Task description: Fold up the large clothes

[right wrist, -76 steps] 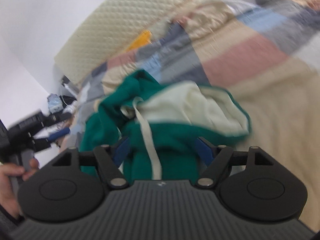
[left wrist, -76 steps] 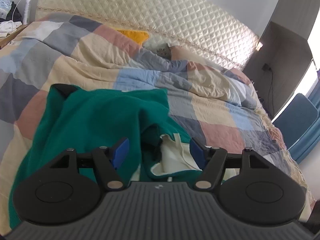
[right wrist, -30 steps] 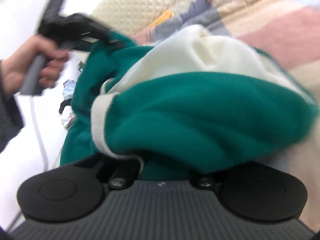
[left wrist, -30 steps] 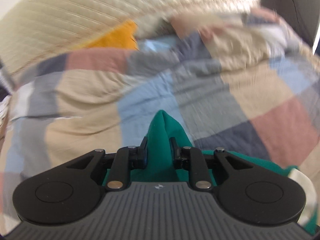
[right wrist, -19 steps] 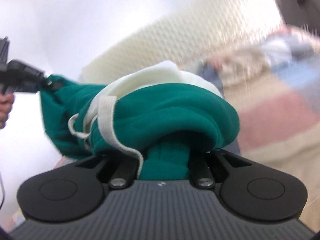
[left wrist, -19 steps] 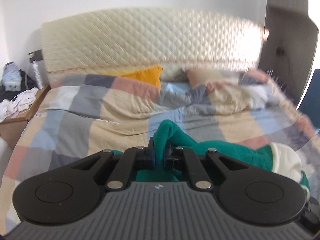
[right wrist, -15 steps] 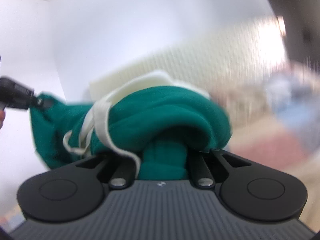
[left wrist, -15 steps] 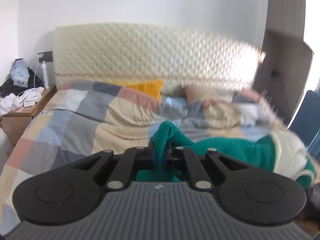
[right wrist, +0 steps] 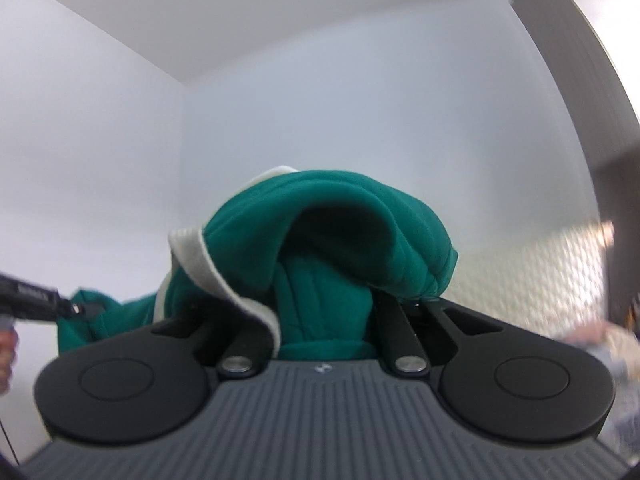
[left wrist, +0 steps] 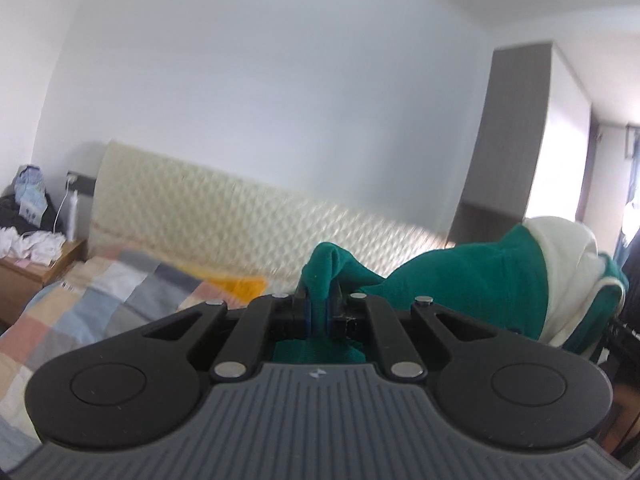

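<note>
The garment is a green hoodie [left wrist: 460, 280] with a cream hood lining [left wrist: 568, 256]. It hangs in the air, stretched between both grippers. My left gripper [left wrist: 319, 312] is shut on a bunched fold of green fabric. My right gripper [right wrist: 324, 308] is shut on the hoodie [right wrist: 332, 240] near the hood; the cloth drapes over its fingertips and hides them. The left gripper [right wrist: 76, 309] also shows at the far left of the right wrist view, pinching the other end.
A bed with a patchwork quilt [left wrist: 100, 292] lies below left, with a cream quilted headboard [left wrist: 224, 224] and a yellow pillow [left wrist: 240, 284]. A wooden nightstand [left wrist: 36, 268] with clutter stands at the left. A dark wardrobe [left wrist: 516, 140] stands at the right.
Both grippers have risen and tilted upward with the hoodie. The bed has dropped low in the left view; the right view now faces wall and ceiling.
</note>
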A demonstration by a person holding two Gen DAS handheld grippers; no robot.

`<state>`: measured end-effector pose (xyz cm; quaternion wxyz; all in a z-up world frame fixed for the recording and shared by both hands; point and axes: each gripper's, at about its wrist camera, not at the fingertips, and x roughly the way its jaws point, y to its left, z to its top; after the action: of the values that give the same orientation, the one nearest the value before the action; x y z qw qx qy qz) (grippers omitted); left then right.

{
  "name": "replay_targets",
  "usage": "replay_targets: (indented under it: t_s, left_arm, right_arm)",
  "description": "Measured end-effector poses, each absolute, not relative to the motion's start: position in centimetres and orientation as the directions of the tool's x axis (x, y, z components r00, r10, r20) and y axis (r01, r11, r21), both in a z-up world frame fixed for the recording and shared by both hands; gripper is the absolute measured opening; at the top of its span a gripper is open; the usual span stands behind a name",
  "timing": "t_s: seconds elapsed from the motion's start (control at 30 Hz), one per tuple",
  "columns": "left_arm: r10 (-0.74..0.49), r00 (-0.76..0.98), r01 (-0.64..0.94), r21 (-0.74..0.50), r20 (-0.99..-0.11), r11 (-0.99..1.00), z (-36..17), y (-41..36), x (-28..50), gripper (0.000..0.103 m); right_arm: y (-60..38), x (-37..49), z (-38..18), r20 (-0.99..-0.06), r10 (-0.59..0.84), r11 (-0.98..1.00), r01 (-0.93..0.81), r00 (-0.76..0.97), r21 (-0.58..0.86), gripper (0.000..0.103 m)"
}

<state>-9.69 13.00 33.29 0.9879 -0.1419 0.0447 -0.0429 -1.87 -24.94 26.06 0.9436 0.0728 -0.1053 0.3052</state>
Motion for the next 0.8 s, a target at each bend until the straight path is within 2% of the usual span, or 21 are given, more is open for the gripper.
replay_targets:
  t_s: [0.17, 0.3, 0.47, 0.6, 0.8]
  left_arm:
    - [-0.123, 0.992, 0.109, -0.349, -0.019, 0.931, 36.0, 14.7, -10.4, 0.007]
    - [-0.129, 0.99, 0.098, -0.367, -0.059, 0.925, 34.5, 15.5, -5.6, 0.007]
    - [-0.12, 0.981, 0.054, -0.374, -0.154, 0.926, 27.5, 16.9, 5.9, 0.007]
    - [-0.088, 0.967, -0.002, -0.353, -0.239, 0.936, 19.8, 17.9, 16.5, 0.007]
    - [-0.033, 0.924, -0.095, -0.314, -0.38, 0.944, 5.5, 21.0, 34.8, 0.007]
  right_arm:
    - [-23.6, -0.3, 32.6, 0.195, 0.582, 0.802, -0.597, 0.789, 0.022, 0.009]
    - [-21.7, 5.8, 32.7, 0.09, 0.543, 0.84, -0.542, 0.835, -0.039, 0.01]
    - [-20.5, 16.5, 25.3, -0.076, 0.461, 0.886, -0.463, 0.884, -0.006, 0.01]
    - [-19.5, 26.2, 17.1, -0.145, 0.398, 0.917, -0.4, 0.906, 0.017, 0.01]
    - [-16.1, 41.6, 4.8, -0.212, 0.317, 0.946, -0.324, 0.924, 0.003, 0.01]
